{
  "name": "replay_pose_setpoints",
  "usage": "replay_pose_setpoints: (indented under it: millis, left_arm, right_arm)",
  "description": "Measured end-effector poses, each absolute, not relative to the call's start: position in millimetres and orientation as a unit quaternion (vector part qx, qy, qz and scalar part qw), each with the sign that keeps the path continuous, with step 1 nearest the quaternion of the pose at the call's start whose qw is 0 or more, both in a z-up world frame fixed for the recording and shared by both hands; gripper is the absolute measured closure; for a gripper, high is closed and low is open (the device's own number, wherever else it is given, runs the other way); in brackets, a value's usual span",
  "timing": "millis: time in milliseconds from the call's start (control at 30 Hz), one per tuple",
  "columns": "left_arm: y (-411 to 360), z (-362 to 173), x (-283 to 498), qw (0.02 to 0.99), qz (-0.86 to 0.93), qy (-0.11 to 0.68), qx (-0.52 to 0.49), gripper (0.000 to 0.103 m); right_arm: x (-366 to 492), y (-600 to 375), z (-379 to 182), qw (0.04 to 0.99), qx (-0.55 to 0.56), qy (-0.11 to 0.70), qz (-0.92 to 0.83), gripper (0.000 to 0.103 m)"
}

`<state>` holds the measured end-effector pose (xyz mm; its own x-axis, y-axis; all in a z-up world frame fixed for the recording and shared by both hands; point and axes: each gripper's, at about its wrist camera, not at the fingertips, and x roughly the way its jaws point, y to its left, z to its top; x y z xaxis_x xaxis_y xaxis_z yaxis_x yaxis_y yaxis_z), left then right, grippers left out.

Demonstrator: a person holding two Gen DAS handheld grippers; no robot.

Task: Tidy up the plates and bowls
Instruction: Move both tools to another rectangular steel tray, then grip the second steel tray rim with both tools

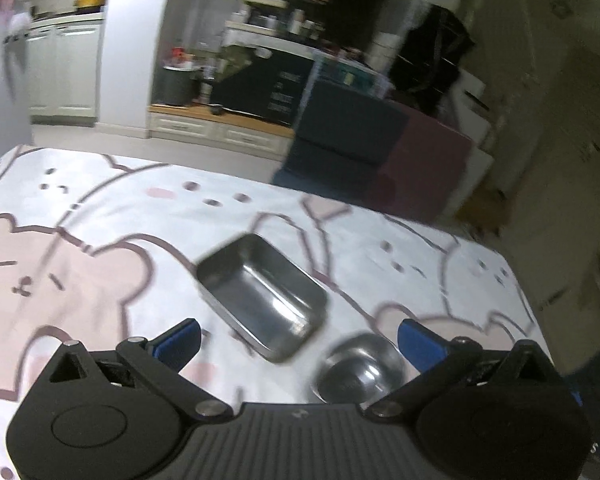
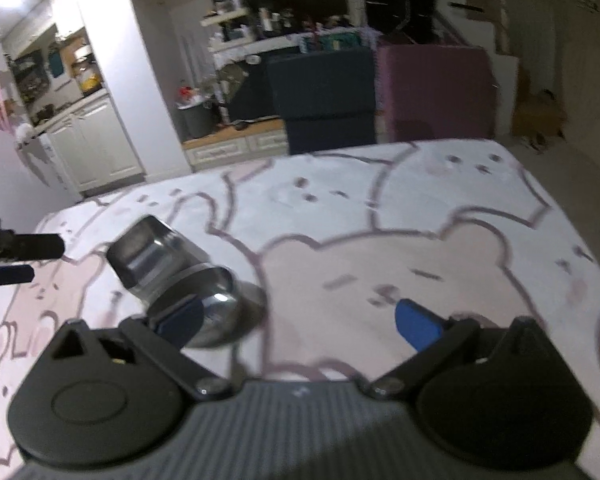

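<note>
Both the left gripper point(image 1: 299, 338) and right gripper point(image 2: 300, 320) hung open and empty. A steel tray point(image 1: 262, 296) and bowl point(image 1: 358, 368) sat mid-frame on the bench point(image 1: 100, 216): light, rigid, likely slippery; rims seemed the best hold.

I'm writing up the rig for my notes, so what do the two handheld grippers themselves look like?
Both look alike. The left gripper and the right gripper each have a matte black body with a ribbed grey centre panel, two round black housings with triangular cut-outs, silver pivot bolts, and black linkage arms ending in blue fingertips. No cables, sleeves or hands are visible.
</note>
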<state>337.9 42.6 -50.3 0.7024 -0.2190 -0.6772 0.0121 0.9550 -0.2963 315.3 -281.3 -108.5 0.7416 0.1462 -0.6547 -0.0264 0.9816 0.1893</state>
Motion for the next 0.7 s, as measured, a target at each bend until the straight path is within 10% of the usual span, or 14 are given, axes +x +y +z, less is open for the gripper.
replay_pose_setpoints:
  millis: [500,700]
  left_arm:
    - [107.9,-75.8,395.2,0.912,0.01,0.37,-0.175,0.0]
    - [112.7,-91.5,411.4,0.908,0.015,0.378,-0.18,0.0]
  right_arm:
    - [418.9,-204.1,-125.5,0.887,0.22,0.385,0.125,0.0]
    - [453.1,-175.0,-140.7,0.849,0.277,0.42,0.16,0.021]
